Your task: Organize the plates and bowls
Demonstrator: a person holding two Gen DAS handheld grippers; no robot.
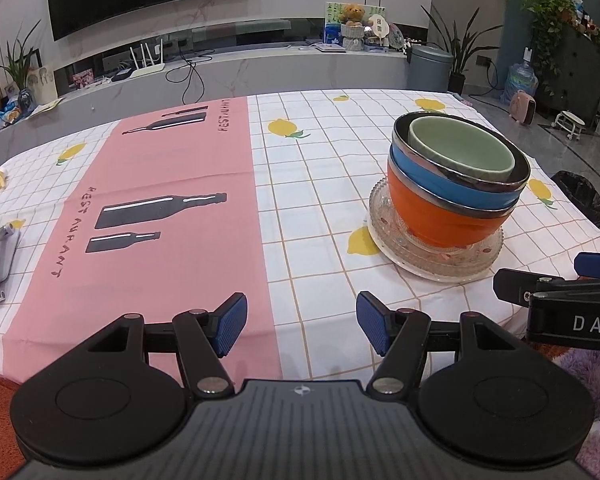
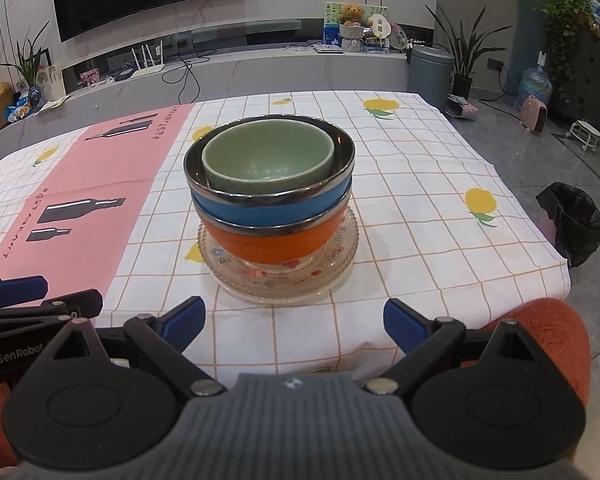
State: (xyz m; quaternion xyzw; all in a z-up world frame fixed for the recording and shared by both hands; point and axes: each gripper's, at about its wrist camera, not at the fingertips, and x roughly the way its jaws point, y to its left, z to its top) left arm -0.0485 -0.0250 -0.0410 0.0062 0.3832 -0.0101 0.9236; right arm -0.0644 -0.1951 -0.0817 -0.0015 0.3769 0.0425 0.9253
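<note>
Glass first: I count what looks like two clear beaded plates (image 2: 342, 258) stacked on the checked tablecloth (image 2: 420, 216), though the layers blur together (it could be more). On them sit three nested bowls: one orange bowl (image 2: 268, 246) at the bottom, one blue bowl (image 2: 268, 212) with a steel rim inside it, and one pale green bowl (image 2: 268, 160) on top. The whole stack stands on the white lemon-print part of the cloth, just right of the one pink placemat (image 1: 156, 208) printed with bottles.

My left gripper (image 1: 300, 324) hangs released, its blue pads apart, near the table's front edge over the seam between pink and white. My right gripper (image 2: 294, 320) is spread wide too, holding nothing, with the stack straight ahead of it and apart from both fingers.
</note>
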